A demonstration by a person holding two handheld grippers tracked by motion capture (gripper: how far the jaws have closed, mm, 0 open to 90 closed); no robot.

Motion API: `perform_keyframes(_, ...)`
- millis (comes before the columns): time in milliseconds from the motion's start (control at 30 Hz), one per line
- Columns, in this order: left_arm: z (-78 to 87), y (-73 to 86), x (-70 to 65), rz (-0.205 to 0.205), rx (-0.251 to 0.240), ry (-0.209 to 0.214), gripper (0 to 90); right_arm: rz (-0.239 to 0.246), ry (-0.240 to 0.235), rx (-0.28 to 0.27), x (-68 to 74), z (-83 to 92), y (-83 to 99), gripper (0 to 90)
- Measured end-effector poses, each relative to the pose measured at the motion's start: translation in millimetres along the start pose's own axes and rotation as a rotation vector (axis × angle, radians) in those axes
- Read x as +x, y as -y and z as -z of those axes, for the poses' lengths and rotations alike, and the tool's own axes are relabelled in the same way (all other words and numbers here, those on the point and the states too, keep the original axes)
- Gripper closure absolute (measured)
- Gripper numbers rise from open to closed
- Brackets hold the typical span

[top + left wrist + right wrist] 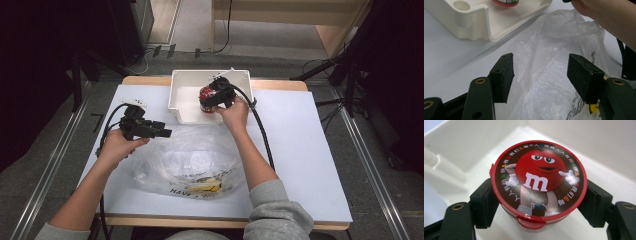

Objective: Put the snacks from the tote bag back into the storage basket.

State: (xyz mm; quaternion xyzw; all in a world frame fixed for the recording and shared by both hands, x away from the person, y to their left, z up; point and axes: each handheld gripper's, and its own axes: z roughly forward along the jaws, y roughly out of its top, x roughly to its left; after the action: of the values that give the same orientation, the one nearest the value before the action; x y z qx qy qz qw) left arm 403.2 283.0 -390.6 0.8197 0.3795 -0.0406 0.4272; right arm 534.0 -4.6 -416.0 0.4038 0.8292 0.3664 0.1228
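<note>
High view, left side: the left gripper [150, 129] is held level over the counter [310, 150], its fingers [503, 75] apart and empty, aimed across the clear plastic bag [190, 160]. Farther right, the right forearm stretches forward so the right gripper [216, 96] reaches into the white tray [175, 97], fingers [482, 202] clamped on the M&M's candy tub [539, 182], upright inside the tray.

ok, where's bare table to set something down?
Free: the white table right of the plastic bag, and its far-left corner beside the white bin. Crowded: the middle, with the bag and the M&M's tub in the bin.
</note>
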Motion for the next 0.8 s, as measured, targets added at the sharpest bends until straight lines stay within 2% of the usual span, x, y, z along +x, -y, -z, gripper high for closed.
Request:
perform_keyframes(367, -0.4, 0.7, -0.4, -0.003, 0.003, -0.002, 39.4, -0.013, 0.014, 0.013, -2.1, -19.3, 3.2, 26.0)
perform_keyframes(467, -0.7, 0.8, -0.5, -0.006, 0.005, -0.002, 39.3, -0.004, 0.021, 0.002, -2.7, -21.3, 2.7, 25.9)
perform_keyframes(533, -0.9, 0.9, -0.7, -0.004, 0.005, -0.002, 39.3, 0.022, 0.029, 0.002, -2.9, -22.1, 2.8, 25.9)
perform_keyframes(633, -0.3, 1.1, -0.3, -0.003, 0.005, -0.003, 39.3, 0.039, 0.037, 0.02, -5.4, -23.0, 3.1, 25.6)
perform_keyframes(800, -1.0, 1.5, -0.6, -0.004, 0.009, -0.003, 39.3, -0.026, -0.031, 0.058, -15.1, -22.4, 4.7, 23.4)
